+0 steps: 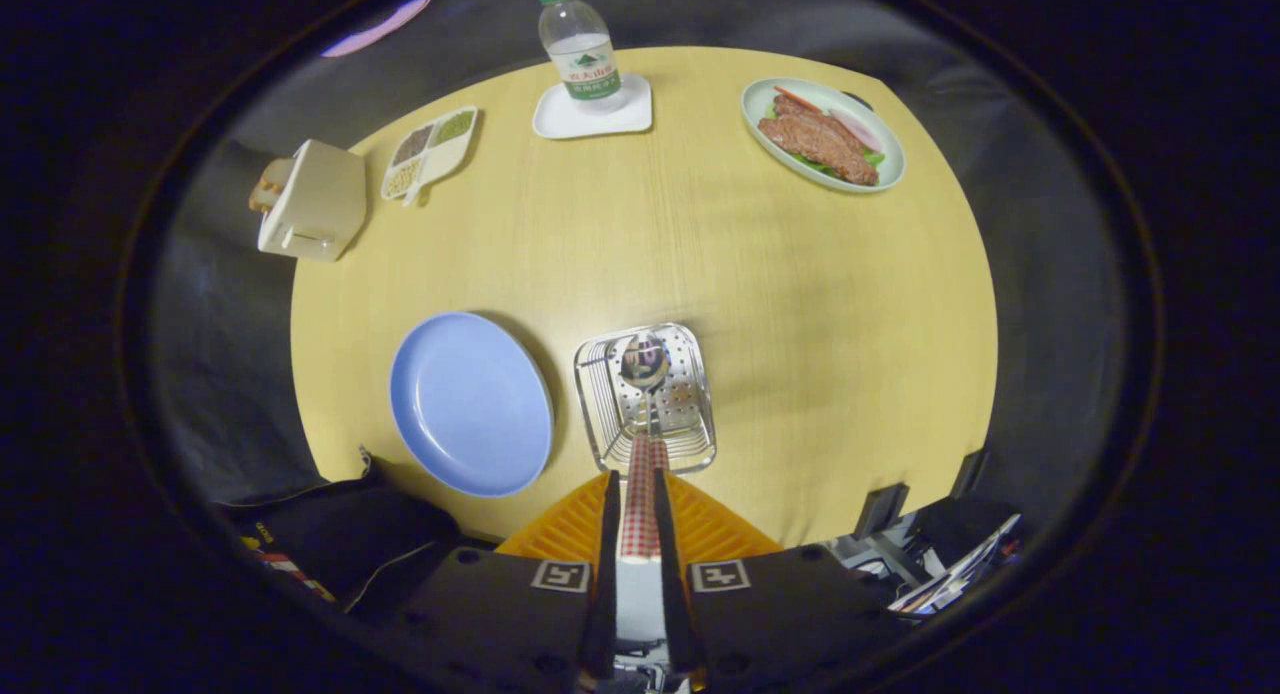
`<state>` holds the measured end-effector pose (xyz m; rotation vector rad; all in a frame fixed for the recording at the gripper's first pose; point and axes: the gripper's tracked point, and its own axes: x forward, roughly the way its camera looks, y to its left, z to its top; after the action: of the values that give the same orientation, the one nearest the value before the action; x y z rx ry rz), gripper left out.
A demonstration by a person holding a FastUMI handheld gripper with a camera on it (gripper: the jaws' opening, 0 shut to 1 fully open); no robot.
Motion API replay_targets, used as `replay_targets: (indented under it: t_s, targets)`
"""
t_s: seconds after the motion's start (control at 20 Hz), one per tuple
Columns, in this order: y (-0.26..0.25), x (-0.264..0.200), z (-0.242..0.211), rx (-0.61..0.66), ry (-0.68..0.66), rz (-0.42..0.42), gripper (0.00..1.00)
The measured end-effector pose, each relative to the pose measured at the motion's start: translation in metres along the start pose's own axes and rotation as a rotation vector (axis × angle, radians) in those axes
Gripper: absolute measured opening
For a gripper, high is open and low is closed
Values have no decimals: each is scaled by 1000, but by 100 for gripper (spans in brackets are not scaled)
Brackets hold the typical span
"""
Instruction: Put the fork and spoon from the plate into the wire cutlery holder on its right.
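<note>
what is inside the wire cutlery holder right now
A spoon hangs bowl-first into the wire cutlery holder, its checked handle clamped in the tongs. The handle hides part of the perforated bottom.

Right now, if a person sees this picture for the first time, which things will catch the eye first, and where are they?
First comes the spoon: the jaws are shut on its red checked handle, and its shiny bowl hangs over the wire cutlery holder just ahead of the gripper. Beside the holder lies the empty blue plate. Far beyond, a plate of meat and a water bottle stand at the table's back edge.
</note>
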<state>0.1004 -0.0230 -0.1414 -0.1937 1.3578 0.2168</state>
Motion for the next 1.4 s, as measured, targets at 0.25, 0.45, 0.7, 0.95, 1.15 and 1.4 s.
replay_targets:
  t_s: [0.25, 0.45, 0.7, 0.95, 1.15, 1.4]
  targets:
    - [16, -17, 21, 50, -227, 73, 100]
    - [34, -57, 51, 69, -536, 125, 100]
    - [49, -135, 71, 58, -967, 138, 100]
    - [61, -202, 62, 51, -1290, 121, 100]
    - [71, -225, 38, 34, -1426, 63, 100]
    - [81, -228, 4, 74, -1498, 47, 100]
